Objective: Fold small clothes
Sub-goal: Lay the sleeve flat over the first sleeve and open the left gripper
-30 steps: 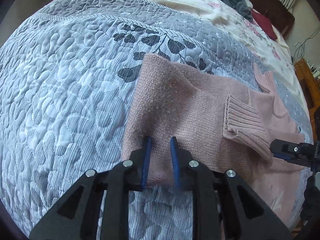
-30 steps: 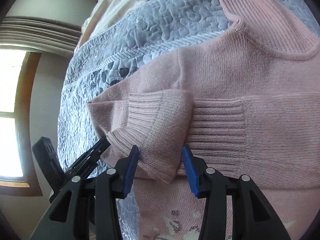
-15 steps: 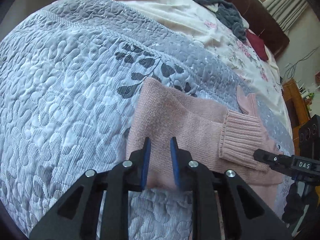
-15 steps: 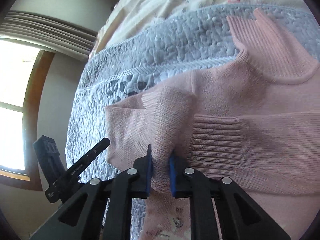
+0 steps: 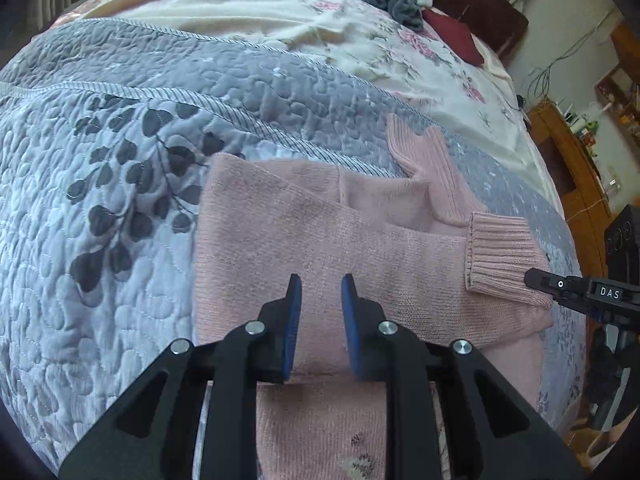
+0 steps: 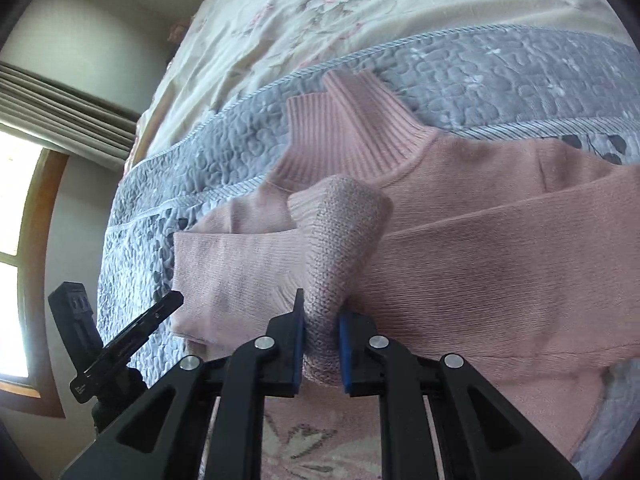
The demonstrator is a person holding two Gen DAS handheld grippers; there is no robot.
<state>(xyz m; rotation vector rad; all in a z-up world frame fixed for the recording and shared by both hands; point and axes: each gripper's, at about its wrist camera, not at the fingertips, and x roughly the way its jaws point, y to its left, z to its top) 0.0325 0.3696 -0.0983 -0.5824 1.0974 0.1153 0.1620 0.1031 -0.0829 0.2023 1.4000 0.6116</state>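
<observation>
1. Right gripper (image 6: 322, 330) is clamped on the sweater's ribbed cuff (image 6: 340, 248), lifting it off the body.
2. Left gripper (image 5: 317, 300) hovers over the folded sleeve, fingers a little apart, gripping nothing.
3. Pink turtleneck sweater (image 5: 320, 232) lies on the grey quilt (image 5: 100, 200); one sleeve folded across, the other underway, body fold remaining.
4. Collar (image 6: 344, 128) points toward the floral sheet (image 6: 320, 20); long axis runs collar to hem.

Black grippers with silver screws, blue-padded fingers (image 5: 291, 320), white "DAS" lettering.

left gripper (image 5: 317, 300) slightly parted over pink sweater (image 5: 360, 248)
</observation>
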